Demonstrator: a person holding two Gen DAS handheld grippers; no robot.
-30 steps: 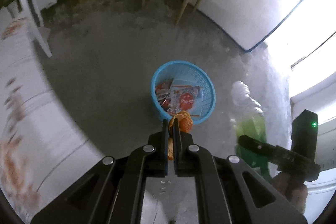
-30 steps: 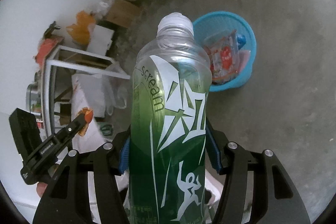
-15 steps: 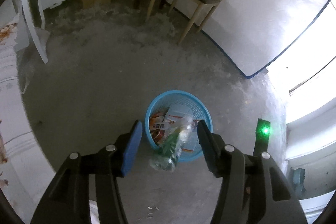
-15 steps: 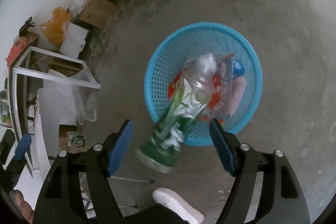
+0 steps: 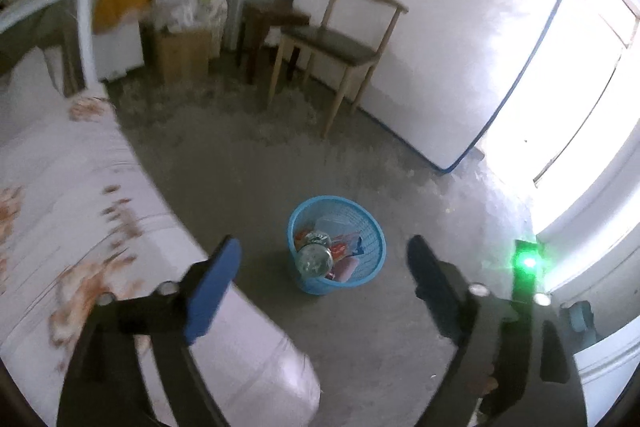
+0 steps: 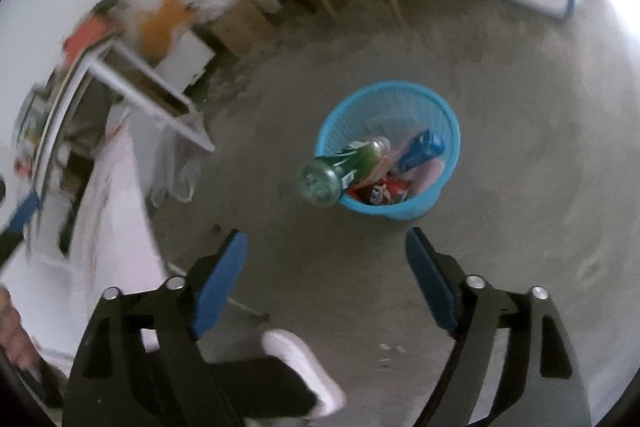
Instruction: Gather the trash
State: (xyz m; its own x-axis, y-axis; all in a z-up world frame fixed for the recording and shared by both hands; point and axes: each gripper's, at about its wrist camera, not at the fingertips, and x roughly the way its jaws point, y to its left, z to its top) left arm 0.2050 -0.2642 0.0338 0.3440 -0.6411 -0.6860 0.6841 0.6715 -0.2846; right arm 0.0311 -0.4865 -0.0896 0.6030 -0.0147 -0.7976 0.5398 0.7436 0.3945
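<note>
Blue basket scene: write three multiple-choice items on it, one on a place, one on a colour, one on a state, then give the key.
1. Where is the green bottle?
A. Neck-down in the blue basket, base sticking out over the rim
B. Lying flat on the floor
C. On the wooden chair

2. What colour are the pads on the gripper fingers?
A. Red
B. Blue
C. Yellow

3. What state is the right gripper in?
A. Shut on the bottle
B. Shut on nothing
C. Open and holding nothing

Key:
1 A, the right wrist view shows the bottle's base tilted out past the rim.
2 B, the pads show blue in both views.
3 C, its jaws stand wide apart with only floor between; the left gripper is open too.
</note>
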